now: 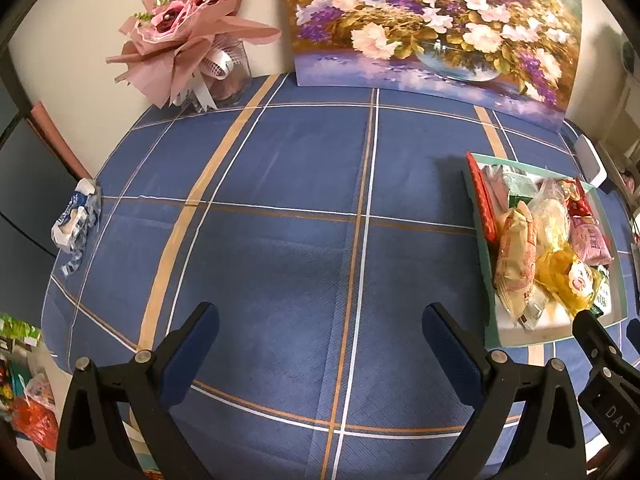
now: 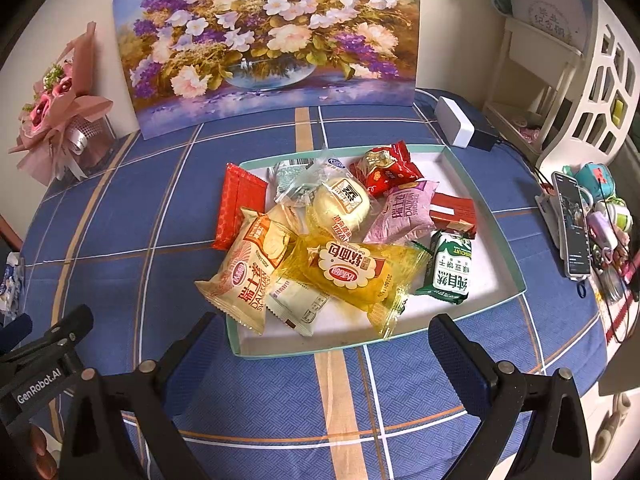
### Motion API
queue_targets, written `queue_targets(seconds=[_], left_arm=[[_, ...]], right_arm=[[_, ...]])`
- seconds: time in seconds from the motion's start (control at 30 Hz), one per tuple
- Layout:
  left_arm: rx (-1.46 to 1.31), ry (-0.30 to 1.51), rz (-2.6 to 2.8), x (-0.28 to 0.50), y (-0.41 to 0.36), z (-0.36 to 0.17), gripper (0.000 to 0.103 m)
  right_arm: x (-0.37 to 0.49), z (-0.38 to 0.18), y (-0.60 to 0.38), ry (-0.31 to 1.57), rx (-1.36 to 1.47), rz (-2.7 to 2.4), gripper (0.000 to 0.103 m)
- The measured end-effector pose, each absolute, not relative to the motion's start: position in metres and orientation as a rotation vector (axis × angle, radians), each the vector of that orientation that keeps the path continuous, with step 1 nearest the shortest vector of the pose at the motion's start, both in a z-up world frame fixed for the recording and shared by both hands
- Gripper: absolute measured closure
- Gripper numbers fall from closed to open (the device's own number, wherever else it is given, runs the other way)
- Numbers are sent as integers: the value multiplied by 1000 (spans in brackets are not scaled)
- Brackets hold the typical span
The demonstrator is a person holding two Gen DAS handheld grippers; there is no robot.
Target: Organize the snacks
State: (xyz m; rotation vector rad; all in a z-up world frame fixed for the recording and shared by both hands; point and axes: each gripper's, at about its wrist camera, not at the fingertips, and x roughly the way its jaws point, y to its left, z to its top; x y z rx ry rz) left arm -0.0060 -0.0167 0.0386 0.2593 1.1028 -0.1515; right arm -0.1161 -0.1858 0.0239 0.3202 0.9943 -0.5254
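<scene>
A shallow teal-rimmed tray point(image 2: 486, 208) on the blue checked tablecloth holds several wrapped snacks: a yellow bread pack point(image 2: 348, 274), a cream cake pack point(image 2: 244, 276), a green biscuit pack point(image 2: 452, 268), a pink pack point(image 2: 404, 212) and a red wafer pack point(image 2: 238, 204). The tray also shows at the right of the left wrist view point(image 1: 480, 248). My right gripper point(image 2: 320, 332) is open and empty just in front of the tray's near edge. My left gripper point(image 1: 320, 324) is open and empty over bare cloth, left of the tray. A blue-white wrapper point(image 1: 76, 216) lies at the table's left edge.
A flower painting point(image 2: 272, 40) leans on the back wall, with a pink bouquet point(image 1: 188, 28) to its left. A white box point(image 2: 454, 120) sits behind the tray. A phone point(image 2: 572, 224) and clutter line the right edge, beside a white shelf point(image 2: 592, 92).
</scene>
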Motion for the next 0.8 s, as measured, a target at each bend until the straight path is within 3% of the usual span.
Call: queue_targets(seconds=[0.8], left_arm=[[280,1100,-161,-8,-20,38,2]], right_arm=[[-117,24,-187,995,318,-516,0]])
